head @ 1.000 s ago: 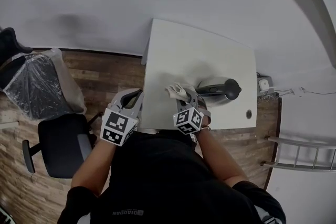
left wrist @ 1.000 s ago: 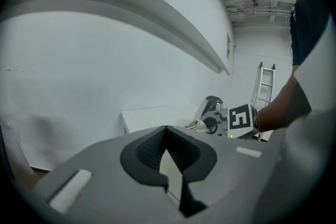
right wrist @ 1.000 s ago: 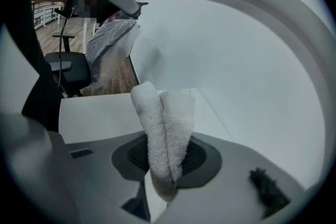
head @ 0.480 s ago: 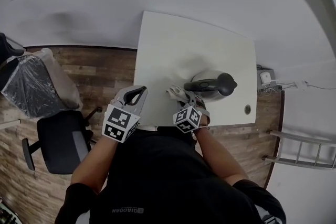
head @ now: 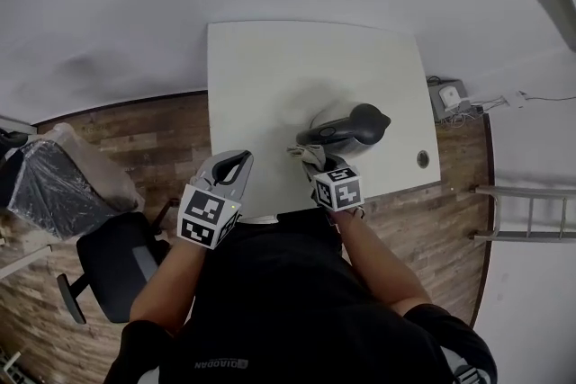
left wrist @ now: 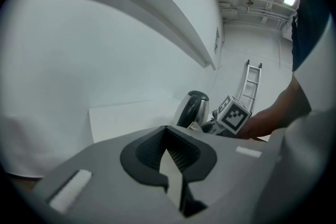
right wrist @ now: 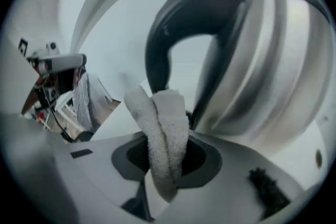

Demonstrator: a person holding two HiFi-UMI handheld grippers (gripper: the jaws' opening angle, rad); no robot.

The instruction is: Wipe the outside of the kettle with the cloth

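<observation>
A steel kettle (head: 346,129) with a black lid and handle stands on the white table (head: 270,76), toward its near right. It also shows in the left gripper view as the kettle (left wrist: 192,109) and fills the right gripper view as the kettle (right wrist: 262,55). My right gripper (head: 315,159) is shut on a folded white cloth (right wrist: 163,134), and the cloth (head: 306,156) lies against the kettle's near side by the black handle (right wrist: 163,34). My left gripper (head: 232,166) hovers at the table's near left edge, jaws closed on nothing.
A black office chair (head: 112,270) stands on the wood floor to the left, beside a plastic-wrapped bundle (head: 54,189). A round cable hole (head: 423,159) sits in the table's near right corner. A ladder (head: 526,211) lies at the right wall.
The view has swung, so the table and kettle sit differently in the frame. My right gripper with the cloth has stayed at the kettle's near side. My left gripper rose slightly toward the table edge.
</observation>
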